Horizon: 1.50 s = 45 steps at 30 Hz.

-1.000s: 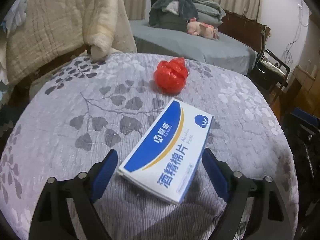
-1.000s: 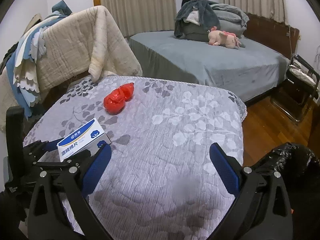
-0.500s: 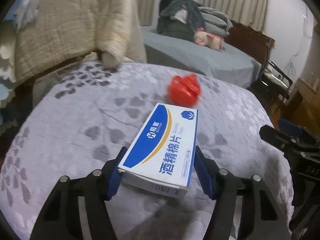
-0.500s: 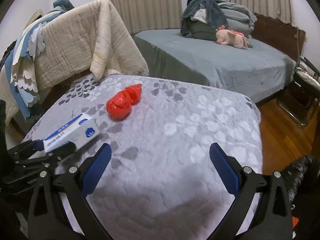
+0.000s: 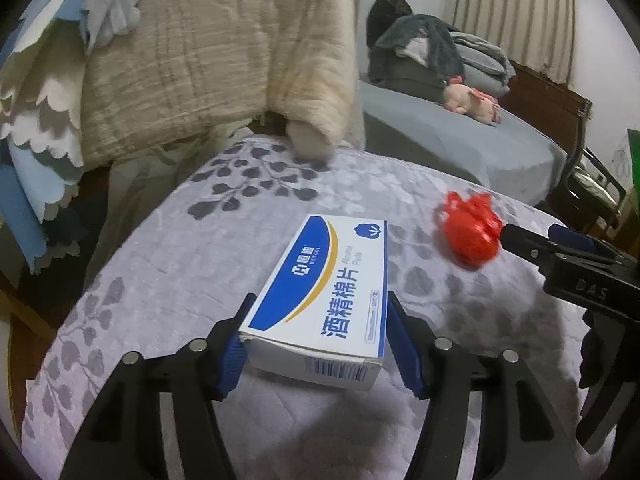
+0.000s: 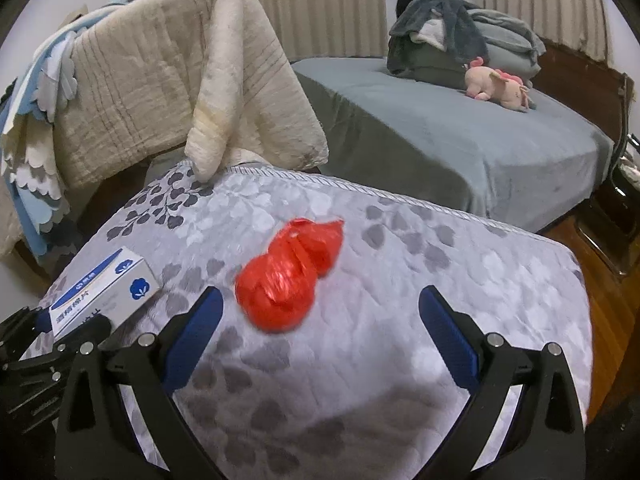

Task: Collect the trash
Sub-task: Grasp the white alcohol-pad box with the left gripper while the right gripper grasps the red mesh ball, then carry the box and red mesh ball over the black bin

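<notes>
A blue and white box of alcohol pads (image 5: 328,288) sits between the blue pads of my left gripper (image 5: 318,344), which is shut on its near end and holds it just above the quilt. The box also shows at the left of the right wrist view (image 6: 106,286). A crumpled red plastic bag (image 6: 290,274) lies on the grey leaf-patterned quilt (image 6: 400,320); in the left wrist view it (image 5: 472,234) is to the right. My right gripper (image 6: 320,332) is open and empty, the bag just ahead between its fingers.
A beige blanket (image 6: 160,76) hangs over a rack behind the quilt's far edge. A grey bed (image 6: 460,136) with folded bedding and a pink plush toy (image 6: 500,90) stands beyond. Wooden floor (image 6: 608,312) lies to the right.
My left gripper closed on the box and lifted it. My right gripper moved forward and left toward the red bag, which now lies close between its fingers.
</notes>
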Motion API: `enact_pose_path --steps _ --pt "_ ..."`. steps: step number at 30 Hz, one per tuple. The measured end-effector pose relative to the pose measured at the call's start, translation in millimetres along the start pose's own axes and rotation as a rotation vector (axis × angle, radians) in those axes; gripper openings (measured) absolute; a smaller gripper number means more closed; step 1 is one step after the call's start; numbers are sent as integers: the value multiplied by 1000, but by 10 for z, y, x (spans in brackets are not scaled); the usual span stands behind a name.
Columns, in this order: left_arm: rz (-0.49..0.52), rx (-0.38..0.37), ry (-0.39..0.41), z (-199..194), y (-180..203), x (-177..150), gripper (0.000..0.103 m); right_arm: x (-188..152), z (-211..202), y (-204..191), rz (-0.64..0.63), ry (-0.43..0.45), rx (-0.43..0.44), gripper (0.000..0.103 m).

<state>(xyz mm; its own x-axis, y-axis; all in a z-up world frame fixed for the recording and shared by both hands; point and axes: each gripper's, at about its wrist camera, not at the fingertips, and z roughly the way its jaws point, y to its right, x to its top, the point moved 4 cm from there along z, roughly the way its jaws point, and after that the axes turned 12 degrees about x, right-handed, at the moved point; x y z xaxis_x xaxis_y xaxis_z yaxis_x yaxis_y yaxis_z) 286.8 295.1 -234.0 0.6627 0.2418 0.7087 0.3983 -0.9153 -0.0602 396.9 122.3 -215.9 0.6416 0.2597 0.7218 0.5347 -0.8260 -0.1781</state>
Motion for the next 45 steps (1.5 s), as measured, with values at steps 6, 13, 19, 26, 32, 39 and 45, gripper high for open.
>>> enact_pose_path --steps 6,13,19,26,32,39,45 --pt "-15 26 -11 167 -68 62 61 51 276 -33 -6 -38 -3 95" --pt "-22 44 -12 239 -71 112 61 57 497 -39 20 -102 31 71" --pt "-3 48 1 193 -31 132 60 26 442 -116 2 -119 82 43" --pt "4 27 25 -5 69 149 60 7 93 -133 -3 -79 100 42" --pt "13 6 71 -320 224 192 60 -65 -288 -87 25 -42 111 42" --pt "17 -25 111 -702 420 183 60 -104 -760 -92 8 6 99 42" --pt "21 -53 137 -1045 584 113 60 -163 -1174 -81 -2 42 94 42"
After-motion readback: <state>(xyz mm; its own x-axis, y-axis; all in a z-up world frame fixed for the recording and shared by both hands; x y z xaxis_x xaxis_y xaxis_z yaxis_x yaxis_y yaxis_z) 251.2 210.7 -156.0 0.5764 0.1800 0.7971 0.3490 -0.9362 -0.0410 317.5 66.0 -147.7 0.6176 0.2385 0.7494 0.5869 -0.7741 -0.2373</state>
